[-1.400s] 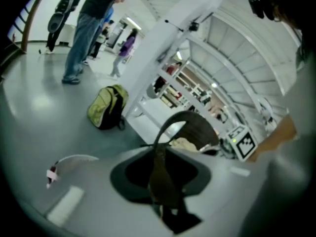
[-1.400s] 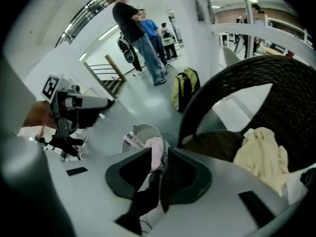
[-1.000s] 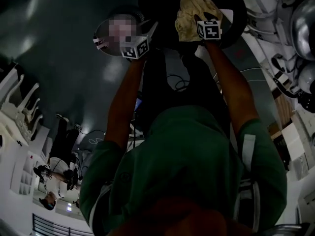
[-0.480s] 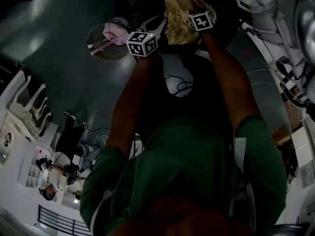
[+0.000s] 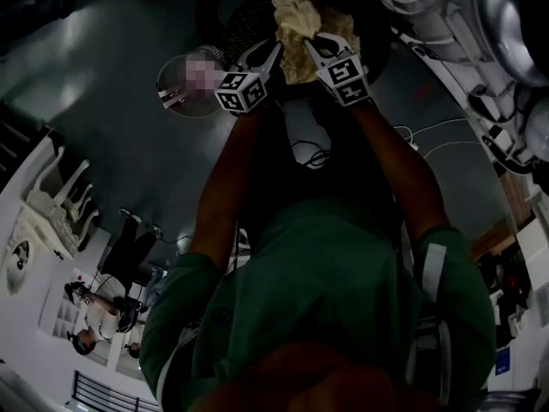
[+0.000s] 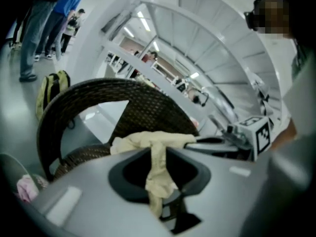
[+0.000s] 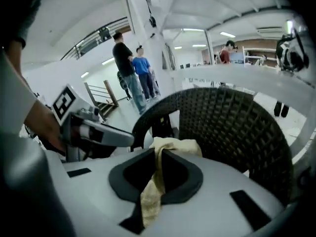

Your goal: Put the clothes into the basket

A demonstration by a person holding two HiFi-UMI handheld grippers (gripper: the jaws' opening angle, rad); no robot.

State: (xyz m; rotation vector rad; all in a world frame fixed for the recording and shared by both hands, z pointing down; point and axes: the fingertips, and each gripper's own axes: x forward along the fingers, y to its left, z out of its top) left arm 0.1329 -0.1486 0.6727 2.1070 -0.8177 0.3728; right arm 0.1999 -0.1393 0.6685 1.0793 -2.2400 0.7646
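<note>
- A dark brown woven wicker basket (image 5: 243, 17) with a tall arched back stands at the top centre of the head view, ahead of both grippers.
- A pale yellow crumpled cloth (image 5: 294, 22) is held up in front of that arched back, over the basket's dark opening. Whether it touches the weave cannot be told.
- The left gripper (image 5: 268, 56) reaches in from the lower left. Its jaws pinch a narrow fold of the yellow cloth, which runs down between them in the left gripper view.
- The right gripper (image 5: 314, 46) comes in from the lower right, close beside the left one. Its jaws have just been closing, and they now clamp another hanging strip of the same cloth.
- The cloth bunches between the two sets of jaws and spreads out above them.
- Nothing else shows inside the basket; its bottom is too dark to read.
- Left of the basket lies a round, shallow grey container (image 5: 170, 101). A pink crumpled cloth (image 6: 24, 187) rests in it, at the lower left of the left gripper view.
</note>
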